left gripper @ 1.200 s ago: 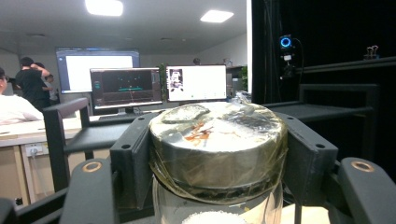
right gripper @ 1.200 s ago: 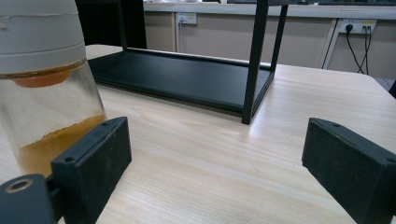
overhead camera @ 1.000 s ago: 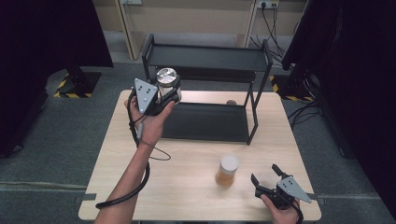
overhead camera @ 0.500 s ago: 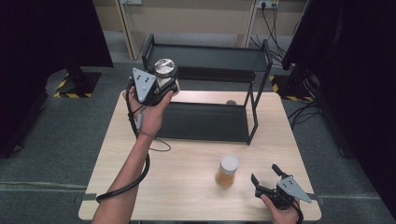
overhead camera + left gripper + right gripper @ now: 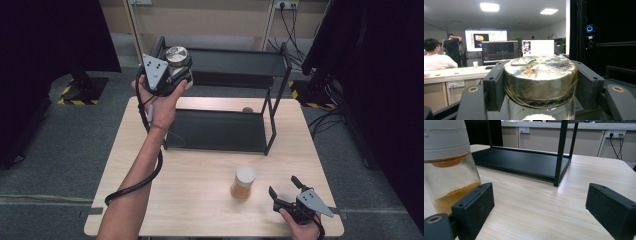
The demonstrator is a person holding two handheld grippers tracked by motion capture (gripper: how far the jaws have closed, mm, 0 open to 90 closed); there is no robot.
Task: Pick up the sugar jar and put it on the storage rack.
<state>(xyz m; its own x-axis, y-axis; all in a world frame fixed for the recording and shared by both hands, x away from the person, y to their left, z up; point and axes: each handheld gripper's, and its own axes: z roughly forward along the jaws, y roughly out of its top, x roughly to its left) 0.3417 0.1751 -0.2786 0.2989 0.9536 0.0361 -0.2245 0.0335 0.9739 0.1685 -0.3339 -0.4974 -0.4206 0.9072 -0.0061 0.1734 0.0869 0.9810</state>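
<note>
My left gripper (image 5: 175, 70) is shut on a glass jar with a silver lid (image 5: 177, 55), held up in the air beside the left end of the black shelf's top tier (image 5: 240, 62). In the left gripper view the jar's silver lid (image 5: 540, 72) sits squeezed between both jaws. A second jar with a white lid (image 5: 244, 183) and orange contents stands on the table at the front. My right gripper (image 5: 286, 189) rests open on the table just right of it. In the right gripper view that jar with the white lid (image 5: 447, 162) stands beyond the left jaw, outside the gap.
The black two-tier shelf has its lower tier (image 5: 220, 131) on the wooden table (image 5: 200, 175). A small round object (image 5: 247, 110) lies behind the lower tier. The shelf's front post (image 5: 560, 152) stands ahead of the right gripper. People and monitors show far behind in the left gripper view.
The left gripper has lifted the silver-lidded jar higher and farther back, toward the shelf's top tier. The right gripper and the white-lidded jar have stayed put.
</note>
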